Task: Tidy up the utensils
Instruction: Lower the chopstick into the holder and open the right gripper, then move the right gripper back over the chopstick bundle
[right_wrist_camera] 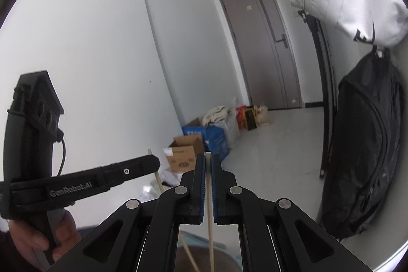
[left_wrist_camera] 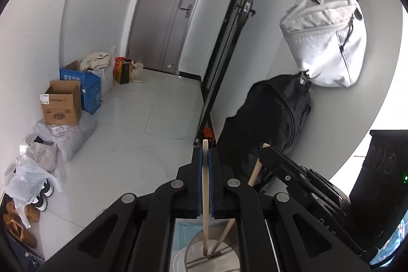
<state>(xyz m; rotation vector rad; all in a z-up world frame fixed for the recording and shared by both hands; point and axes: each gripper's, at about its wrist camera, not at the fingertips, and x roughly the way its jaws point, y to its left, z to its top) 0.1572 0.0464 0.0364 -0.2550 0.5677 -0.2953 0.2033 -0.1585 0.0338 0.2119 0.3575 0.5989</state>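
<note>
Wooden chopstick (left_wrist_camera: 205, 185) pinched upright in left tool (left_wrist_camera: 205, 157), second wooden chopstick (right_wrist_camera: 209, 195) pinched in right tool (right_wrist_camera: 208, 165), both lower ends in round metal holder (left_wrist_camera: 213, 254) below.

Left gripper (left_wrist_camera: 205, 153): lower centre of its own view, jaws closed, angled downward. Right gripper (right_wrist_camera: 208, 159): lower centre, jaws closed. Hand (right_wrist_camera: 38, 244) at lower left grips the left handle.

Right hand-held gripper (right_wrist_camera: 208, 159) clamped on an upright chopstick (right_wrist_camera: 209, 198), black backpack (right_wrist_camera: 367, 144) at right.
</note>
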